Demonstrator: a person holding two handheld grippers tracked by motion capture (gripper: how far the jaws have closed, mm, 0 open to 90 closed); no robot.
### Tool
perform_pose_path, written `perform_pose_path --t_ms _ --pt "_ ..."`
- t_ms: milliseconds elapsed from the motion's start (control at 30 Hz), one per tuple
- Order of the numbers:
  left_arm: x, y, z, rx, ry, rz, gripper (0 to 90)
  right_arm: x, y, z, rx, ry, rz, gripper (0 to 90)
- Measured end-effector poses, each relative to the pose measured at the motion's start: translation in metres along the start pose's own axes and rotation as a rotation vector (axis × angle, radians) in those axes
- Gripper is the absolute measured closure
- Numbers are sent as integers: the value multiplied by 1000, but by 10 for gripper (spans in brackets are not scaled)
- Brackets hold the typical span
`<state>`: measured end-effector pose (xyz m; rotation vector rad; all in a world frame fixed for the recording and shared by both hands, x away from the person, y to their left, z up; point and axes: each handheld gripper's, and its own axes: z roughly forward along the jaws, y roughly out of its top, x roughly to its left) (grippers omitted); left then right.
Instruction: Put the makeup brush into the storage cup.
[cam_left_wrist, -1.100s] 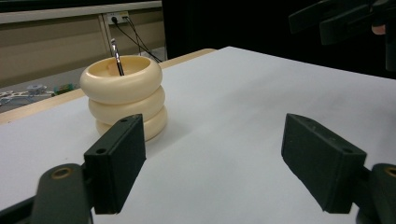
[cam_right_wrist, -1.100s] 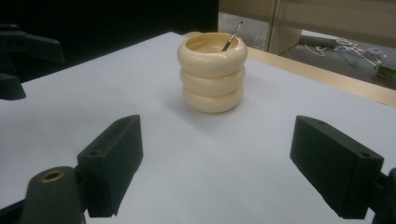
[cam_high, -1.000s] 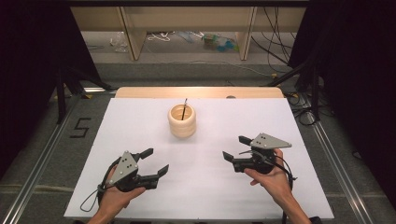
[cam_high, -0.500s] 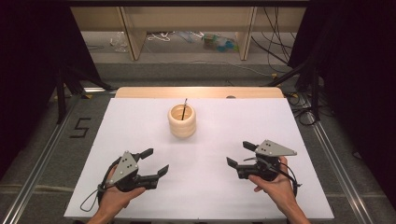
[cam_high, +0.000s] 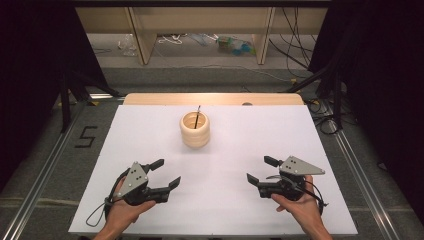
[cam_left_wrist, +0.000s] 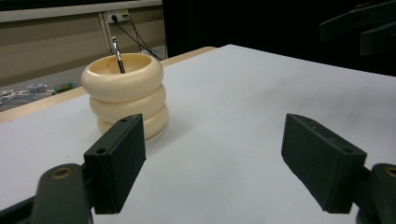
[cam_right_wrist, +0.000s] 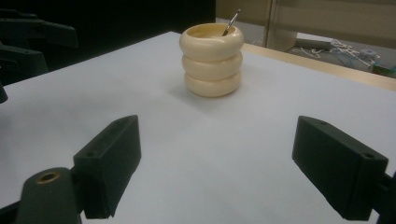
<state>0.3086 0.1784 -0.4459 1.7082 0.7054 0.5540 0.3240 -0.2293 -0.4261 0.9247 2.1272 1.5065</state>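
Observation:
A cream ribbed holder (cam_high: 195, 129) made of three stacked rings stands upright at the middle of the white table (cam_high: 220, 210). A thin dark tool (cam_high: 197, 114) leans inside it. In the left gripper view the holder (cam_left_wrist: 124, 93) sits ahead on the left, the tool (cam_left_wrist: 117, 55) sticking out. The right gripper view has the holder (cam_right_wrist: 213, 59) ahead at centre. My left gripper (cam_high: 166, 173) rests near the front left, open and empty. My right gripper (cam_high: 261, 170) rests at the front right, open and empty, jaws pointing left.
A wooden strip (cam_high: 215, 99) runs along the table's far edge. Metal rails (cam_high: 45, 175) flank the table on both sides. Beyond it stand shelving legs (cam_high: 142, 37) with cables and clutter on the floor (cam_high: 230, 44).
My right gripper has drawn back toward the front edge of the table. The left gripper and the holder have stayed put.

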Motion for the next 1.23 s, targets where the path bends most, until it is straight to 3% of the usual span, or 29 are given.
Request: perform_pose_path --t_ms 400,1233 --pt "0 0 0 2 1 -2 220 0 -6 -11 17 -16 6 164" --pt "0 0 0 3 1 0 219 1 -8 -8 16 0 2 165"
